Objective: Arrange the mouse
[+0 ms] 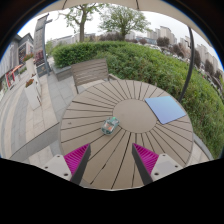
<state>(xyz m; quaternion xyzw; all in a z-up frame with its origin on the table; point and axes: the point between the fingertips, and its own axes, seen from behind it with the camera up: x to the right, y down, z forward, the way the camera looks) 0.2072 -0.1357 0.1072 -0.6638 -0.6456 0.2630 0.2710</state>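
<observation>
The gripper [111, 160] is hovering over the near edge of a round slatted wooden table [95, 115], its two fingers spread wide apart with nothing between them, the magenta pads [76, 157] showing on their inner faces. The mouse [111, 125], a small pale grey-green shape, is sitting near the middle of the table, straight ahead of the gap between the fingers and apart from both of them, not touching either. A blue mouse pad [164, 109] is lying flat toward the table's far right edge, beside the mouse but clear of it. Beyond the table's far edge a wooden bench [90, 72] is standing on the paving, and a green hedge [150, 65] is running behind it, with trees [120, 20] and buildings further back under a bright sky.
</observation>
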